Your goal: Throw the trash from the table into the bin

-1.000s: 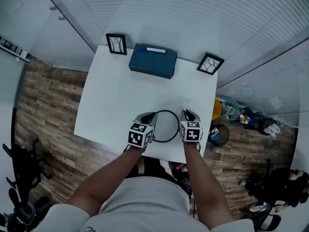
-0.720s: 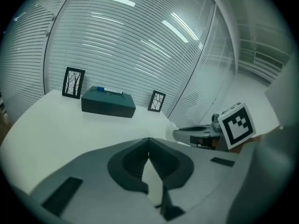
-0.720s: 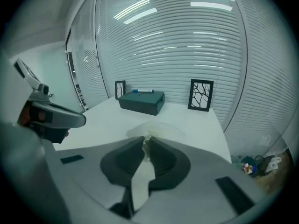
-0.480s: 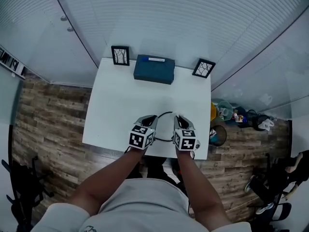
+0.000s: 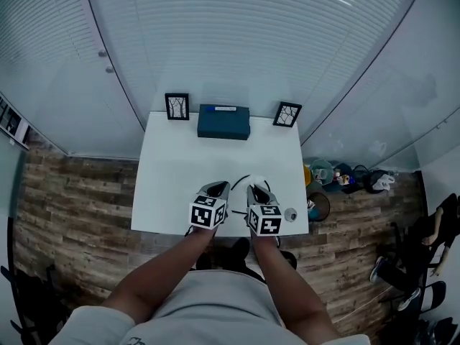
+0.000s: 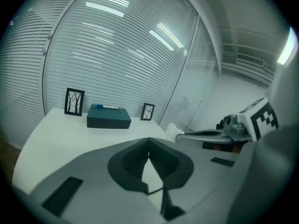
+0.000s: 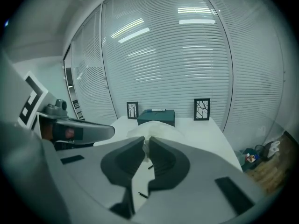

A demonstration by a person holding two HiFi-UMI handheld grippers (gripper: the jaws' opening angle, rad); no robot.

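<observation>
The right hand-held gripper (image 7: 145,143) pinches crumpled white paper (image 7: 152,126) at its nearly shut jaw tips, over the white bench's (image 5: 180,171) near edge. The left hand-held gripper (image 6: 148,140), just beside, has its jaws together. The bin (image 5: 320,205) stands on the wood floor (image 5: 72,192).

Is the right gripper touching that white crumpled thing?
Touching. The right gripper view shows the right gripper with its jaws pinched shut on the white crumpled wad, with no gap between them.

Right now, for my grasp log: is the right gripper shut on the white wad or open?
Shut on it: the fingers of the right gripper pinch the white wad, which bulges past their tips.
</observation>
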